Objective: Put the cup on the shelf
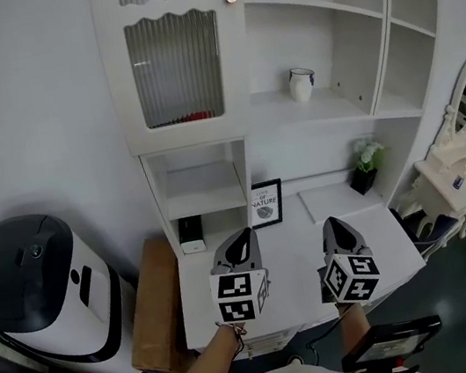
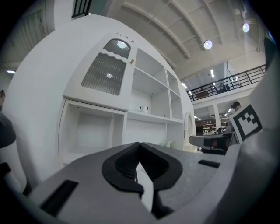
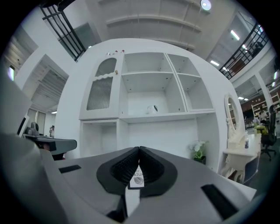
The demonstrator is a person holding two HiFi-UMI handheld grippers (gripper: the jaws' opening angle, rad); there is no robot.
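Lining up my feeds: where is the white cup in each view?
Head view: cup on the shelf, upper right of centre.
Left gripper view: cup small, near centre.
Right gripper view: cup near centre.
Landmark: ribbed-glass door, left of it everywhere.

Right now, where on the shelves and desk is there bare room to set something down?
Free: the shelf either side of the cup; the desk between framed print and plant; the upper cubby. Crowded: the desk front under the left gripper and right gripper.
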